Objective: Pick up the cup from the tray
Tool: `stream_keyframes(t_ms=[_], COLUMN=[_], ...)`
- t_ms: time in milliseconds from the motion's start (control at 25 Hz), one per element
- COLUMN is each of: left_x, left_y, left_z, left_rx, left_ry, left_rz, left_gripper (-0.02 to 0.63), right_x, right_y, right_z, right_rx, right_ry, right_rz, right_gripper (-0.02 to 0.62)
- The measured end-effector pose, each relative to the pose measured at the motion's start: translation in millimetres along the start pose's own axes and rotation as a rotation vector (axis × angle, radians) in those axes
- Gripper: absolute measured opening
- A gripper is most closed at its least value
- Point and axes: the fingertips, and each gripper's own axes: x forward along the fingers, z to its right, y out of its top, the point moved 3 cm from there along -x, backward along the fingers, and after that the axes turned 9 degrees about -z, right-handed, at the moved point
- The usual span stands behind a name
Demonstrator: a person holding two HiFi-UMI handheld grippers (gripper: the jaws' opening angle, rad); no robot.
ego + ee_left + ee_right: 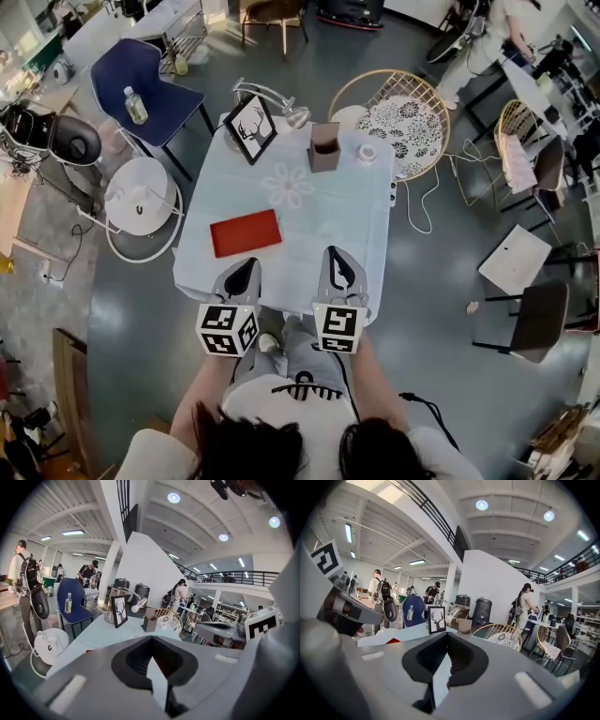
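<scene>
Sitting near the table's (319,220) far edge, just beside a brown box (325,147), the one small white cup (367,152) is well apart from the single red tray (246,232). Two grippers — left (247,264) and right (335,253) — hover side by side over the near edge, both clenched on nothing, angled slightly downward.
</scene>
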Motion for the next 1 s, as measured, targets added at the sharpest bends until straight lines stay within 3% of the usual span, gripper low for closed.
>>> stream_keyframes(t_ms=[320, 480, 800, 1000], left_x=[-24.6, -37.4, -63.4, -76.3], left_y=[3.3, 19.8, 13.2, 7.0], left_z=[9.1, 9.6, 14.8, 12.2], left_rx=[-0.013, -0.088, -0.06, -0.05], left_ry=[-0.021, -0.068, -0.097, -0.089], left_rz=[0.058, 0.136, 0.155, 0.148], left_gripper=[0.0, 0.0, 0.0, 0.0], right_x=[-34.3, -49.6, -74.4, -84.7], right_y=[8.8, 28.6, 30.1, 29.9], right_z=[-13.3, -26.7, -34.4, -42.4], right_rx=[0.076, -0.049, 0.139, 0.128], right_ry=[0.031, 0.014, 0.033, 0.027], right_rz=[0.003, 0.036, 0.036, 0.022], right_gripper=[0.025, 0.025, 0.025, 0.025])
